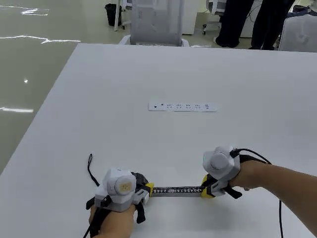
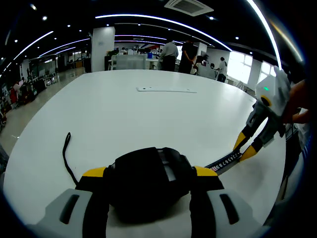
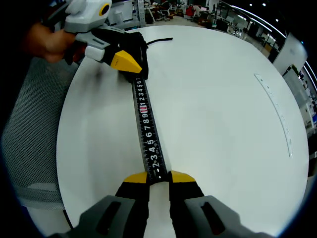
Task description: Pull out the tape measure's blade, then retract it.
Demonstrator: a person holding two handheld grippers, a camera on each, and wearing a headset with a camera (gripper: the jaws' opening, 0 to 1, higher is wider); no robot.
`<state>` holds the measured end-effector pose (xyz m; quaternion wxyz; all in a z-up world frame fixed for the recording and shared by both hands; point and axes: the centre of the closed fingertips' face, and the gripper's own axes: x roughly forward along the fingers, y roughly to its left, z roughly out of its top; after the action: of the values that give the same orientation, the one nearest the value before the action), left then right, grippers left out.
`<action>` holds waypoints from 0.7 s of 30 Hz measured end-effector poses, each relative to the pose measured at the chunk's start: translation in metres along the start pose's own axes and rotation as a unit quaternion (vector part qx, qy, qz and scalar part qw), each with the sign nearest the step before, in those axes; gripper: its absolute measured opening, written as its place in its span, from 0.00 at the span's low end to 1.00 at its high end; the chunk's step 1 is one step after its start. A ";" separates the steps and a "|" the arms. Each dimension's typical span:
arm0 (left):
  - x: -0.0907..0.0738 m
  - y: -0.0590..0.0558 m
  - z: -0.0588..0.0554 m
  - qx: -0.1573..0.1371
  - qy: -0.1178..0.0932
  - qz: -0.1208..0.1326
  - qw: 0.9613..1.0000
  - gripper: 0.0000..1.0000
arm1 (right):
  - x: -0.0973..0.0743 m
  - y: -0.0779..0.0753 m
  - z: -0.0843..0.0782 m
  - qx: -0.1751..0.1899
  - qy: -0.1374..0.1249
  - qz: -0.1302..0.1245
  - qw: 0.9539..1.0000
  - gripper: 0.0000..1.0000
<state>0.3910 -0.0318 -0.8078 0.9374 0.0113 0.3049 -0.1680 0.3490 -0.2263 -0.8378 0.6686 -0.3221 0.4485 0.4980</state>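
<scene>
The black tape measure case (image 2: 148,181) sits clamped between the yellow-tipped fingers of my left gripper (image 2: 149,173), near the table's front edge (image 1: 141,184). Its blade (image 3: 147,131) runs out a short way across the white table, numbers showing, to my right gripper (image 3: 158,176), which is shut on the blade's end. In the head view the blade (image 1: 176,190) spans between the left gripper (image 1: 146,189) and the right gripper (image 1: 205,190). The case's black wrist strap (image 1: 91,171) trails off to the left.
A white power strip (image 1: 182,106) lies flat at mid-table. The white table (image 1: 163,74) stretches far ahead. A chair (image 1: 154,22) stands at the far edge, and people stand beyond it at the right (image 1: 257,22).
</scene>
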 end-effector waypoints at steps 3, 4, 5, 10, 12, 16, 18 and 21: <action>0.000 0.000 0.000 0.000 0.000 0.000 1.000 0.63 | 0.000 0.000 0.001 0.001 -0.001 0.000 1.000 0.14; 0.000 0.000 0.000 0.000 0.000 0.000 1.000 0.63 | 0.000 0.001 0.002 0.001 -0.001 0.000 1.000 0.14; 0.000 0.000 0.000 0.000 -0.001 0.000 1.000 0.63 | 0.001 0.001 0.002 0.000 -0.001 0.001 1.000 0.14; -0.001 0.000 0.000 0.000 -0.001 0.000 1.000 0.63 | 0.001 0.001 0.003 0.000 -0.001 0.002 1.000 0.14; 0.000 0.000 0.000 0.000 -0.001 0.000 1.000 0.63 | 0.001 0.001 0.004 0.001 -0.002 0.002 1.000 0.14; 0.000 0.000 0.000 0.000 -0.001 0.000 1.000 0.63 | 0.002 0.001 0.005 0.000 -0.002 0.003 1.000 0.14; 0.000 0.000 0.000 0.000 -0.001 0.000 1.000 0.63 | 0.003 0.001 0.005 0.000 -0.002 0.004 1.000 0.14; 0.000 0.000 0.000 0.000 -0.001 -0.001 1.000 0.63 | 0.004 0.000 0.006 -0.001 -0.003 0.004 1.000 0.14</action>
<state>0.3911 -0.0321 -0.8078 0.9377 0.0104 0.3037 -0.1684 0.3505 -0.2198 -0.8390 0.6677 -0.3195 0.4472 0.5021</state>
